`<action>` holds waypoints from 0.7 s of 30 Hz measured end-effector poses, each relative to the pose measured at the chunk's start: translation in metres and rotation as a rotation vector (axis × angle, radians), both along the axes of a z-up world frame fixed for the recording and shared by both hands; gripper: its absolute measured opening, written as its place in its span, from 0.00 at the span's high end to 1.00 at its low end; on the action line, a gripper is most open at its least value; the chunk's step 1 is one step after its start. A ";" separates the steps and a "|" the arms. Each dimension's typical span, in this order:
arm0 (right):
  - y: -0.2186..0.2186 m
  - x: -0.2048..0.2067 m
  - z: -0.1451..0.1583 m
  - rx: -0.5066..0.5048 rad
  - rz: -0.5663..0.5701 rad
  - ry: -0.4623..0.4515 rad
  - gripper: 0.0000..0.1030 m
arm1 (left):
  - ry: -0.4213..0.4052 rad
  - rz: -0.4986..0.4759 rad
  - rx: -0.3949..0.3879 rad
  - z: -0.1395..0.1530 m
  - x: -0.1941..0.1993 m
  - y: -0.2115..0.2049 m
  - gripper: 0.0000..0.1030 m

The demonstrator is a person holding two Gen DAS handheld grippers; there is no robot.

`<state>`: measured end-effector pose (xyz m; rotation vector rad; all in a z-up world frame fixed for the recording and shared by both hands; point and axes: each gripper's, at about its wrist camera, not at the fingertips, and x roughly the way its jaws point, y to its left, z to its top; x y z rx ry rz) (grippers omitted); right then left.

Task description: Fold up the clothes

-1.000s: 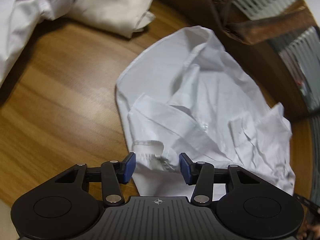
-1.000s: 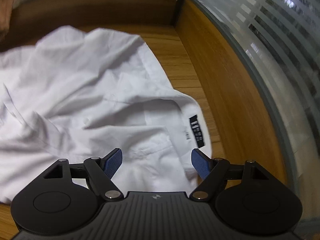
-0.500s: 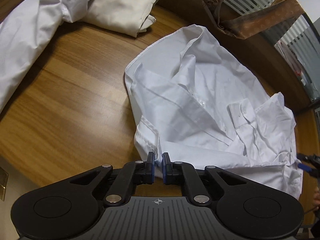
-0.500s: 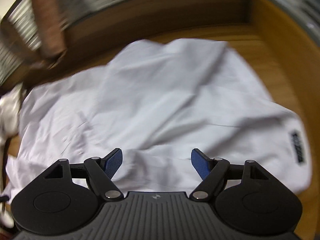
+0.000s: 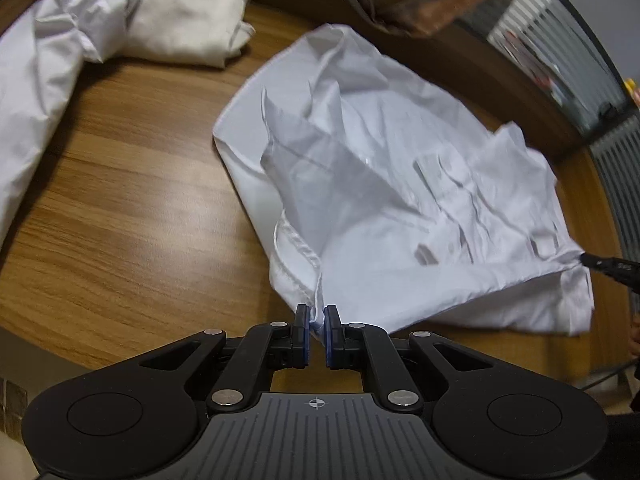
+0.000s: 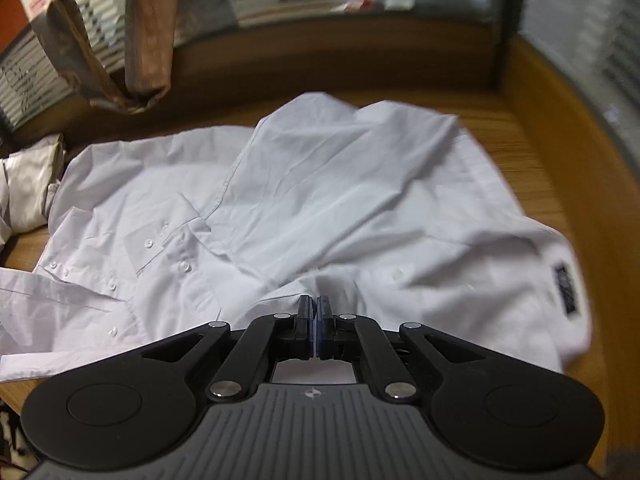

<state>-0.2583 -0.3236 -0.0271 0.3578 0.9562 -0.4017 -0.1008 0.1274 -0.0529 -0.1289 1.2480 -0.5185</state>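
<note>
Both grippers are pinching the white shirt point(image 5: 400, 184), which is lying rumpled across the centre and right of the wooden table point(image 5: 120, 216). The left gripper point(image 5: 316, 322) is clamping a hemmed edge at the lower middle of its frame, cloth bunching between the blue pads. The right gripper point(image 6: 314, 320) is closing on a fold near the button placket, though blur is making the pinched cloth hard to see. More pale garments point(image 5: 100, 28) are lying piled at upper left.
</note>
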 end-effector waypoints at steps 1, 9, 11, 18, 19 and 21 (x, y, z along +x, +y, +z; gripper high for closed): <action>0.010 -0.013 0.007 -0.021 -0.021 -0.005 0.99 | 0.011 -0.023 -0.004 -0.003 0.001 0.003 0.91; 0.104 -0.124 0.015 -0.101 -0.230 0.037 1.00 | 0.064 -0.262 0.025 -0.035 -0.002 0.017 0.91; 0.120 -0.141 0.002 -0.082 -0.264 0.067 1.00 | 0.071 -0.320 0.049 -0.045 -0.006 0.017 0.91; 0.160 -0.172 -0.021 -0.056 -0.335 0.104 0.95 | 0.071 -0.448 0.128 -0.067 -0.024 0.016 0.90; 0.160 -0.167 -0.019 -0.066 -0.328 0.099 0.94 | 0.071 -0.457 0.132 -0.068 -0.026 0.018 0.89; 0.161 -0.158 -0.016 -0.084 -0.316 0.088 0.83 | 0.066 -0.458 0.137 -0.069 -0.029 0.024 0.85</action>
